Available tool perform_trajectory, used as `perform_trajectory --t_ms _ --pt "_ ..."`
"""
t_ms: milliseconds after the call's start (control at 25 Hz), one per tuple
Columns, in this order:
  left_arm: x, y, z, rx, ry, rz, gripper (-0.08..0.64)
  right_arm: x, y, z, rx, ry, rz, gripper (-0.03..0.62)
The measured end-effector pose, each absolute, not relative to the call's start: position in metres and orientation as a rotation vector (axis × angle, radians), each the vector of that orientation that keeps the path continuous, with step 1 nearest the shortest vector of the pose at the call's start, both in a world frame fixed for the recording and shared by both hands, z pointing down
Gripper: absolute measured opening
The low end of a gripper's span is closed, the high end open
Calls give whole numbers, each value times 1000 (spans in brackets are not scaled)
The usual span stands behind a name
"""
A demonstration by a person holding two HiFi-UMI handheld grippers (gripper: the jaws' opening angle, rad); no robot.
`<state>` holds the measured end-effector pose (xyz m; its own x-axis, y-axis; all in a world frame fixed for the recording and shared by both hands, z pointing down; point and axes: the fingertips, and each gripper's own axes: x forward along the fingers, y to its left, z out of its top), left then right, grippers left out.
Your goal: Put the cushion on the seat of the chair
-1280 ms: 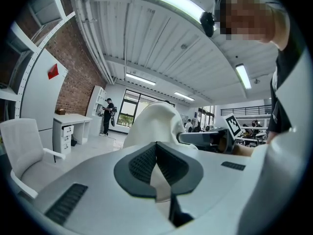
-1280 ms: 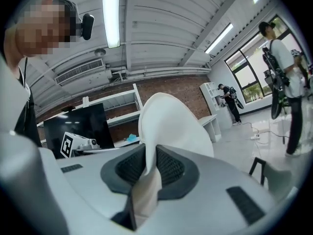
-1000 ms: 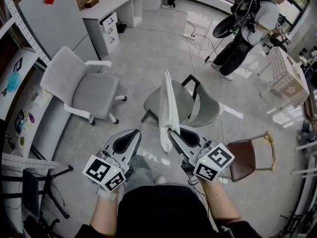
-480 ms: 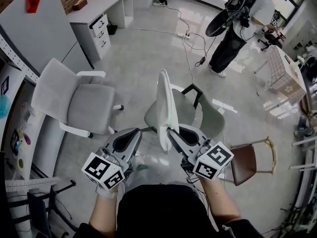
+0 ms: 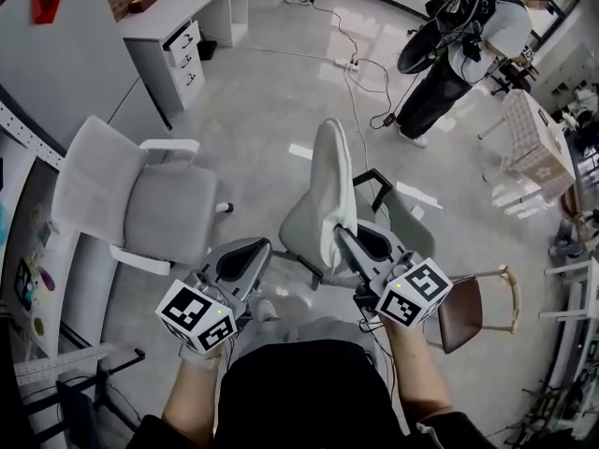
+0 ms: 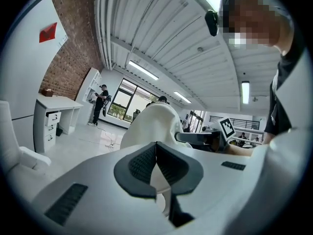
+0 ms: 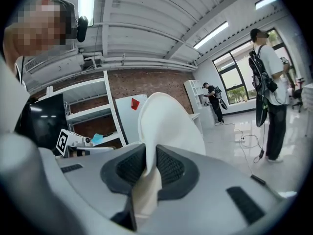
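A white cushion [image 5: 332,185] stands on edge, and my right gripper [image 5: 343,236] is shut on its lower rim. In the right gripper view the fabric [image 7: 166,124] is pinched between the dark pads [image 7: 168,168]. The cushion hangs over a grey-green chair [image 5: 301,229] with a black frame, hiding part of its seat. My left gripper [image 5: 256,248] is level beside it on the left, apart from the cushion. Its jaws are shut with the tips touching and nothing between them [image 6: 156,146]. The cushion [image 6: 149,126] shows beyond them.
A white office chair [image 5: 159,209] stands to the left and a brown chair [image 5: 459,309] to the right. A white desk [image 5: 182,12] is at the back left, shelves along the left wall. A person [image 5: 459,59] stands at the back right; a cable [image 5: 360,96] crosses the floor.
Both grippers and the cushion have moved forward toward the grey-green chair; the cushion now overlaps its seat. The right grip has held and the left gripper has stayed shut.
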<state>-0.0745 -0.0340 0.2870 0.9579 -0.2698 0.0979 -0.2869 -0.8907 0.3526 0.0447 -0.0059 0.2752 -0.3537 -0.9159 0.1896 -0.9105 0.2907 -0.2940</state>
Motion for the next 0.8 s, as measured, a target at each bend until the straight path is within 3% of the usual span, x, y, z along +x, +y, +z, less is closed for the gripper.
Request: perform_trajectory --t_ms 800 --pt "-25 -47 314 2616 -603 160 12 155 -58 354 -1771 2716 -751 69"
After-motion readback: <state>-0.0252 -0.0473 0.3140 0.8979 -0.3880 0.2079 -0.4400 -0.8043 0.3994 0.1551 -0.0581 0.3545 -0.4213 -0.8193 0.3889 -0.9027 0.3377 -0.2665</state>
